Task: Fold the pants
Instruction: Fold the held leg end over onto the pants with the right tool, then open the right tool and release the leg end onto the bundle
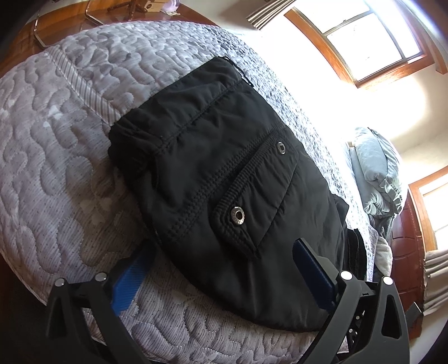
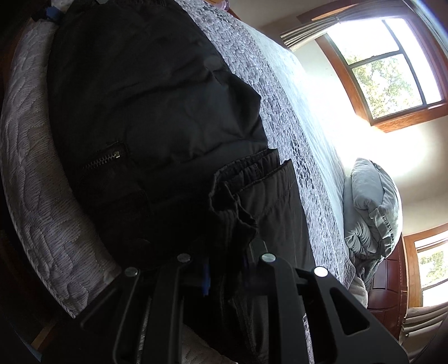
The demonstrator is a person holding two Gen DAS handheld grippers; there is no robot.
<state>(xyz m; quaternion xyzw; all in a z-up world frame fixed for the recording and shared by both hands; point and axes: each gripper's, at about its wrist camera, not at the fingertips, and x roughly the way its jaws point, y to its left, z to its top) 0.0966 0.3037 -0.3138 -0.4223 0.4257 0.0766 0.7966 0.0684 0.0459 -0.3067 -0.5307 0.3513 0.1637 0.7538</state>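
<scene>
Black pants lie folded in a compact bundle on a grey quilted bed, a snap pocket flap facing up. My left gripper is open, its blue pads either side of the bundle's near edge, not gripping. In the right wrist view the pants fill the frame, with a zip pocket visible. My right gripper is shut on a bunched fold of the pants' cuffed edge, fabric pinched between its jaws.
The bed's edge curves at the left and near side. A grey pillow lies at the far right. Wooden-framed windows and a dark wood dresser are beyond. A wooden floor and chair legs show at top left.
</scene>
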